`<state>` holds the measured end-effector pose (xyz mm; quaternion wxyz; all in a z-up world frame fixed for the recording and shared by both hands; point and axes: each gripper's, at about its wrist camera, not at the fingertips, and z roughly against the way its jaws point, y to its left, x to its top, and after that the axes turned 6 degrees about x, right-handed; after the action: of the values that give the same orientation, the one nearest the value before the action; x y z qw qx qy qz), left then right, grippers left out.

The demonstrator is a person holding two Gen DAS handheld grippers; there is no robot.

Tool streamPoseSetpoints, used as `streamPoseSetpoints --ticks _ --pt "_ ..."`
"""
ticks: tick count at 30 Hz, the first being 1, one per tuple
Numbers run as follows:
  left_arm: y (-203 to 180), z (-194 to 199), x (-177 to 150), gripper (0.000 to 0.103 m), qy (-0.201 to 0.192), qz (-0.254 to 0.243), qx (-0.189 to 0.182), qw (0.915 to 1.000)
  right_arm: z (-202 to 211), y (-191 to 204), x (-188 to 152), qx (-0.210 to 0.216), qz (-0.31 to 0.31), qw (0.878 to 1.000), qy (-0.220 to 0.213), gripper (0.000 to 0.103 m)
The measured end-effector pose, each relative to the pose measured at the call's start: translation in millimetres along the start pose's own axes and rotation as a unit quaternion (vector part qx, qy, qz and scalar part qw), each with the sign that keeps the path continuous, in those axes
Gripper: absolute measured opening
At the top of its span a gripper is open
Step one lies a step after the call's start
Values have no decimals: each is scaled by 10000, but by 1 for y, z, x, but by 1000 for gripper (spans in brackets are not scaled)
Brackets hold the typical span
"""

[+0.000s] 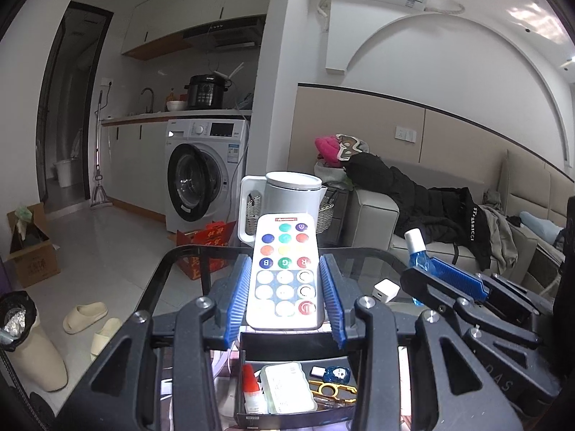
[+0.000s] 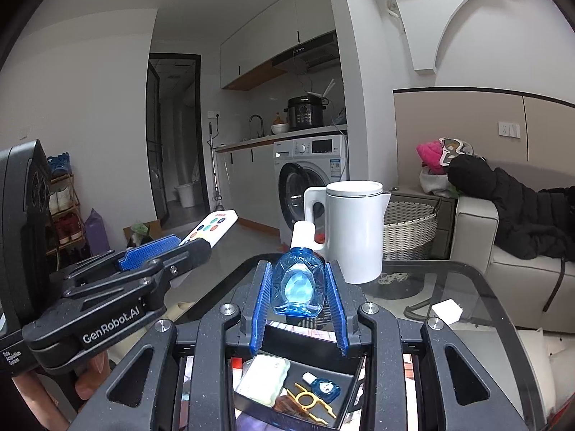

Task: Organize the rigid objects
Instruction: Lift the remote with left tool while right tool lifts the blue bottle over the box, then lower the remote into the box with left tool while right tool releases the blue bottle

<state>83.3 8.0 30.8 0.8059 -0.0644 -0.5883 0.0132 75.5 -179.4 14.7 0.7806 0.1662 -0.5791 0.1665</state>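
Tray at 6 o'clock: several items stowed. Pending: remote pinched in left gripper; bottle pinched in right gripper; cube at 3 o'clock.

The black tray at six o'clock is cut by the left wrist view's bottom edge, its far wall hidden behind the remote. In the right wrist view the blue bottle hides part of the kettle. Print on the tray's white case is too small to read.
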Motion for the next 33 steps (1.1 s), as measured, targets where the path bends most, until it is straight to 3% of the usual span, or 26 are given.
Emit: streamPoseSetpoints --ticks 8,14,21,28,33 --pt "0 -8 -3 37 119 -4 -18 9999 -10 -10 -1 -44 -127 9998 117 30" --pt "1 -23 -10 37 515 -6 78 9986 -21 -16 -2 -57 -177 9992 354 30" --pt "-1 -56 -43 37 1328 -128 104 9910 -51 -28 -22 -51 -357 9921 1205 30" --pt "-2 -77 -69 37 2011 -247 80 9792 -87 -48 -62 126 -881 9698 2270 30" --pt "-4 -84 -88 37 2365 -417 179 9706 -98 -56 -82 175 -966 9576 2710 30"
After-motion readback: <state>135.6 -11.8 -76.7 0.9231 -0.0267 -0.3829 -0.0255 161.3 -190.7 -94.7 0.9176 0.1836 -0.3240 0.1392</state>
